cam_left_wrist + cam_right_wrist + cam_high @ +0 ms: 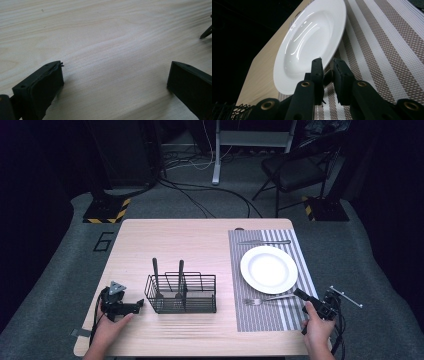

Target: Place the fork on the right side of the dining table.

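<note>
high view | fork (264, 299): silver, flat on striped mat | right tongs (298, 294) gripping handle | left tongs (140, 304) open

Non-task items: white plate (269, 269) on striped placemat (272, 320), table's right half. Knife (264, 242) lies on the mat beyond the plate. Black wire caddy (181, 293) at table centre-left holds 2 upright dark handles. Folding chair (295, 170) and cables on the floor behind
</note>
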A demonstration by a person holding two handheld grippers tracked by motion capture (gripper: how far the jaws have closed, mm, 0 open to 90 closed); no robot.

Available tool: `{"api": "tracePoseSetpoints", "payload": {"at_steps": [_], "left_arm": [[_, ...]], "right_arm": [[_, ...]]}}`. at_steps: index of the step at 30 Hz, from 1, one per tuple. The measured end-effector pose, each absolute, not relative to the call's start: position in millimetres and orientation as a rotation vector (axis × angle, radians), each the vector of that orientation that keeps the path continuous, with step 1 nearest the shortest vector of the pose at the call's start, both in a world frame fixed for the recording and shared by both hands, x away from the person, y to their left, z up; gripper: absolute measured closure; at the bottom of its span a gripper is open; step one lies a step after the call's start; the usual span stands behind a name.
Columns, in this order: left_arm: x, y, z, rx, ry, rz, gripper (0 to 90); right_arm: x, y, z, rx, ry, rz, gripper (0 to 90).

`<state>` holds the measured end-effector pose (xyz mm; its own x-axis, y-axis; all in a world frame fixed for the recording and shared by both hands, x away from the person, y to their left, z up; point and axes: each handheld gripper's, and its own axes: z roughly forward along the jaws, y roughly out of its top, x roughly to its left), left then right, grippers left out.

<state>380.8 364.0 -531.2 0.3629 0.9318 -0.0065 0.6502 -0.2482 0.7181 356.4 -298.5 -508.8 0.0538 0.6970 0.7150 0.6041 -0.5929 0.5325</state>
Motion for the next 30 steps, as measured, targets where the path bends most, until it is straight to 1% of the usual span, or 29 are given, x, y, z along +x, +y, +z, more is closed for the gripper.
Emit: {"api": "tracePoseSetpoints", "payload": {"at_steps": [11,30], "left_arm": [[380.8,364.2,-531.1,1.995,1.365,0.571,0.2],[380.8,364.2,-531.1,1.995,1.365,0.571,0.2]], "right_arm": [[357.4,-304.9,-521.2,2.306,1.304,1.605,77.6],[359.6,-307.3,-527.5,2.331,1.305,1.572,75.9]]}}
